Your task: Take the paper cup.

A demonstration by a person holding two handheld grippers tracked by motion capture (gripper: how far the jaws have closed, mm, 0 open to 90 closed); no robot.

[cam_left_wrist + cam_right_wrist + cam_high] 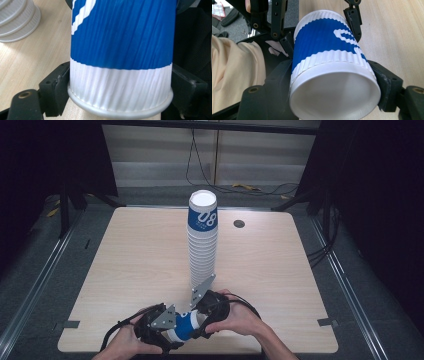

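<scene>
Overhead, a pale wood desk [125,270] with rounded corners stands on a dark grey floor [40,270], with metal rails running along both sides. Behind the desk is a light panelled wall [160,150] with black cables hanging down it, and dark curtains close off both sides. A small round grommet [239,224] sits in the desk just right of the stack's top as the high view shows it.

The stack [202,245], a tall column of white ribbed paper cups with a blue band and white numerals on the topmost one, rises upright from the middle of the desk. Its base stands just behind the two tools.

A single cup [184,326], blue and white, lies on its side near the desk's front edge, directly in front of the stack. It is held between the two tools. The left tool [159,329] has its jaws closed on the cup's rim end, pads pressed against the white ribbed wall on both sides; in the left gripper view the cup [121,62] runs away from the camera, with the stack's base [17,22] off to the upper left. The right tool [202,312] is clamped on the cup's bottom end, its jaws tight against both sides, and the right gripper view looks straight onto the cup's white base [334,95].
</scene>
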